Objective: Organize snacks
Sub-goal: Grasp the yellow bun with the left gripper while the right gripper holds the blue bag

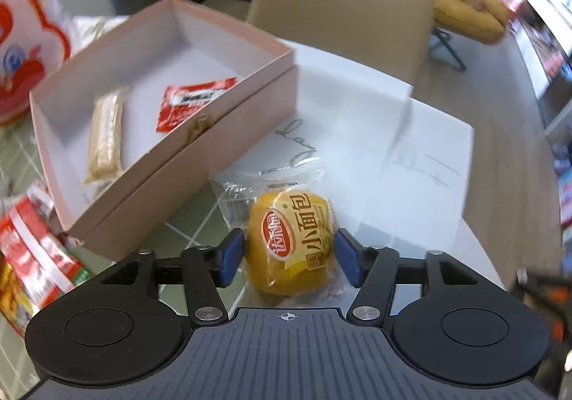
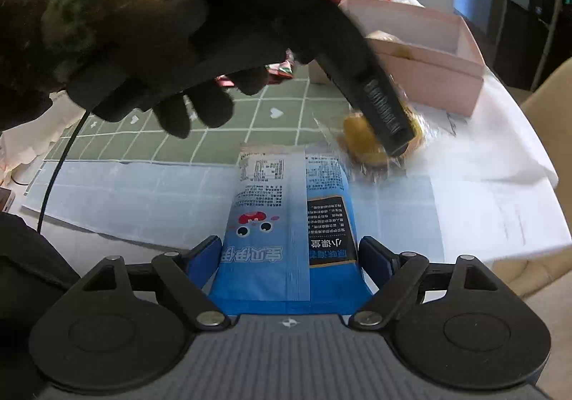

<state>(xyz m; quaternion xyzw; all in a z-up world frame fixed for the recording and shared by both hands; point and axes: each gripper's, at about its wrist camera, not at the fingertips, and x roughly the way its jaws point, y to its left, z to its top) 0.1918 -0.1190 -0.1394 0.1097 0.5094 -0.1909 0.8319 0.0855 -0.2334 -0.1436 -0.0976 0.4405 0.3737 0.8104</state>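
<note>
Left tongs (image 1: pixel 289 251) pinch a bread bun (image 1: pixel 291 239) beside the pink box's (image 1: pixel 200 164) wall; right tongs (image 2: pixel 289 257) pinch a blue packet (image 2: pixel 289 242).

The box (image 1: pixel 186 135) sits left of the bun (image 1: pixel 291 239) — bar (image 1: pixel 106 138) and sachet (image 1: pixel 191 103) inside.

Wrapped yellow bun (image 1: pixel 291 239), blue packet (image 2: pixel 286 232), both clamped

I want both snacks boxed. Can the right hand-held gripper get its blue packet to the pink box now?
Probably not directly: the left hand-held gripper and its bun lie between the blue packet and pink box.
</note>
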